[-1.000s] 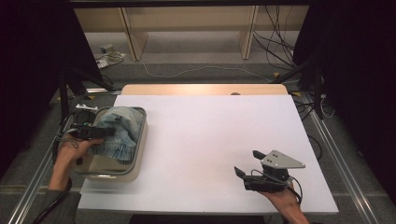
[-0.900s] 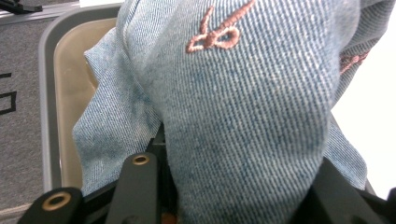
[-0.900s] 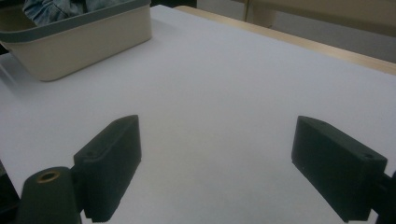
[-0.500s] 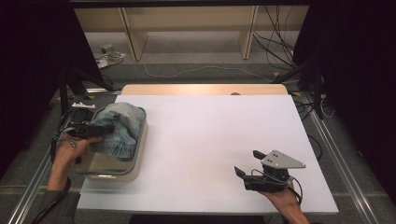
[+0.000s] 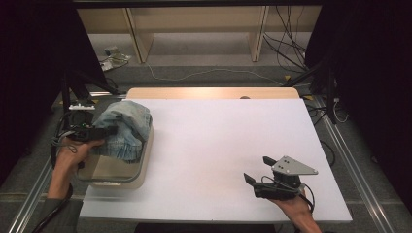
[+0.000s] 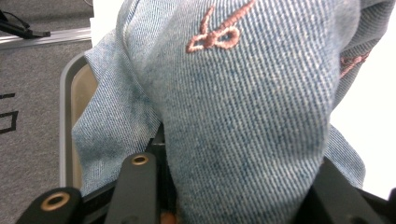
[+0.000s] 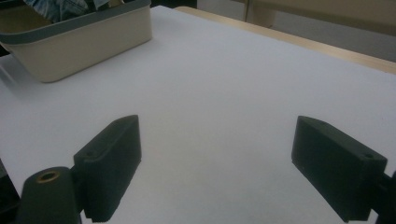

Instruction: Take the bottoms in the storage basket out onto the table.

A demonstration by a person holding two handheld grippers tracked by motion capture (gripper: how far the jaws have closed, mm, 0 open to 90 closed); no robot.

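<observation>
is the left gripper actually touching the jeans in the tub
Touching. In the left gripper view the denim jeans bulge between the left gripper and its black jaws, pinched tight. The high view shows them lifted partly from the tub.

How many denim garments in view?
1: blue denim garment bunched over the beige bin at the table's left, clamped in the left gripper. More could be hidden under it in the bin.

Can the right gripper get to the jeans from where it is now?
Probably yes, though it is a long way. The right gripper sits open at the table's near right; the jeans are over the basket at far left, clamped by the left gripper. Bare tabletop lies between.
</observation>
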